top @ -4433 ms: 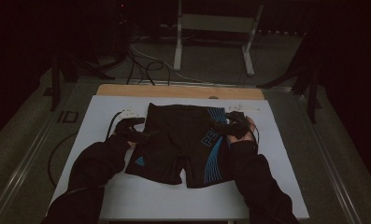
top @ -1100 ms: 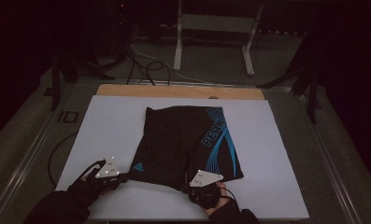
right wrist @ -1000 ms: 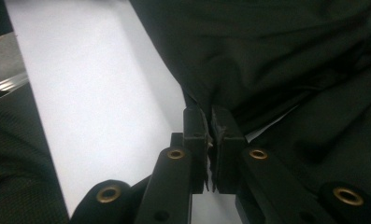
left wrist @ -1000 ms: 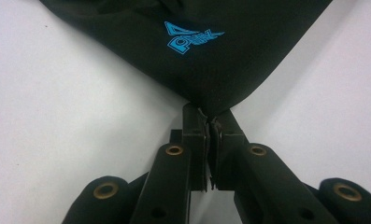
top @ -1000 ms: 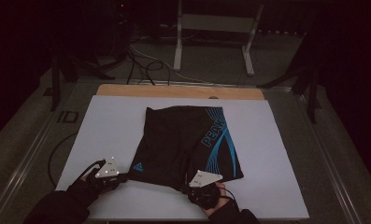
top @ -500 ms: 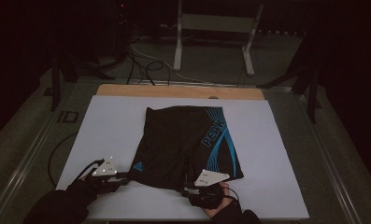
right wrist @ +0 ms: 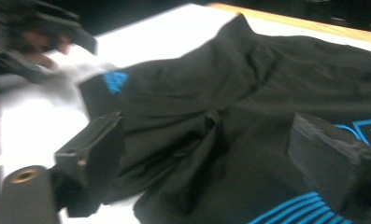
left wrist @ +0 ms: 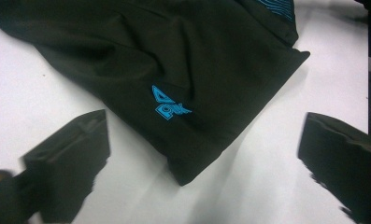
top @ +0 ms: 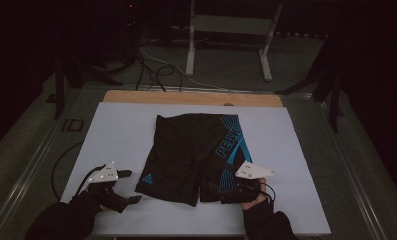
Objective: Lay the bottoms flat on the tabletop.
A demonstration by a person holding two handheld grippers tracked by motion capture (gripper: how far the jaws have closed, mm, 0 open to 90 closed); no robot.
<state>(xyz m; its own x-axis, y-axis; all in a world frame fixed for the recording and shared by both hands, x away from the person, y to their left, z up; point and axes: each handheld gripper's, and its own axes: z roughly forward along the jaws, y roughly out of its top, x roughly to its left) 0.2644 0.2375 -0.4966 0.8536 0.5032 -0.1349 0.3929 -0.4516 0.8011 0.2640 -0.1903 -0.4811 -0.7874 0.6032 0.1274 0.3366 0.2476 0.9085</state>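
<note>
Lying flat on the white worktop (top: 116,130), the black shorts (top: 191,150) sit between your tongs. Your left tongs (top: 127,186) gape wide just beside the near left leg hem, apart from it; your right tongs (top: 212,192) stand parted over the right leg hem.

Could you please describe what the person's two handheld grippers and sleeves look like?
Both the left gripper and the right gripper are black, with two blocky black jaws, a pale three-cornered top plate and a trailing black cable. The person wears dark long sleeves.
</note>
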